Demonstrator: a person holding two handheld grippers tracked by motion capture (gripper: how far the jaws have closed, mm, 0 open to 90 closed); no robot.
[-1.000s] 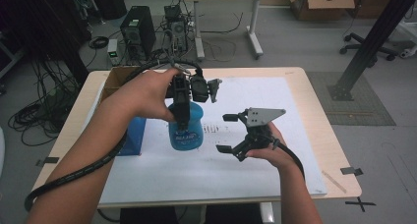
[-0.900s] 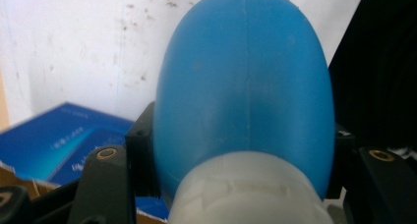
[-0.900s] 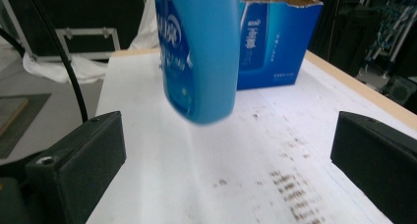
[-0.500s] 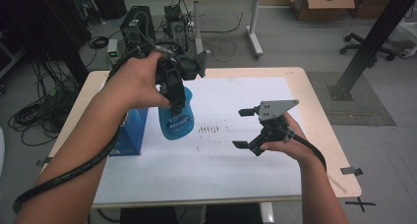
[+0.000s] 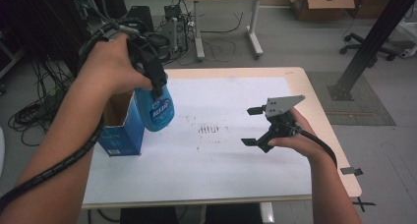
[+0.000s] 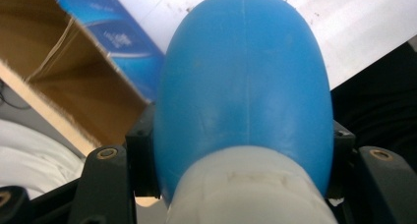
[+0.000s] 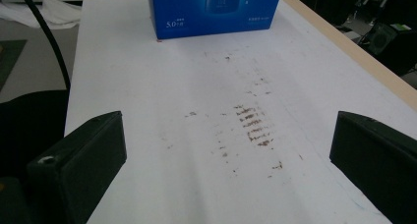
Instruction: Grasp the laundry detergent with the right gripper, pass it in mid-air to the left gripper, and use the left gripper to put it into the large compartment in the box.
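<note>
Blue bottle (image 5: 158, 108) pinched in left gripper (image 5: 147, 69); right gripper (image 5: 254, 126) spread; box (image 7: 216, 8) marked "5.0".

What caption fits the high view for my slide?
Left gripper lifts a blue bottle beside the open blue box; right gripper waits open above the stained white sheet.

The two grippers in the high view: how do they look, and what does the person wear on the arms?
Both grippers are black. The right gripper carries a grey three-cornered plate with small holes, and its fingers are flat and black. A thick black ribbed cable trails from the left gripper. Both forearms are without sleeves.
</note>
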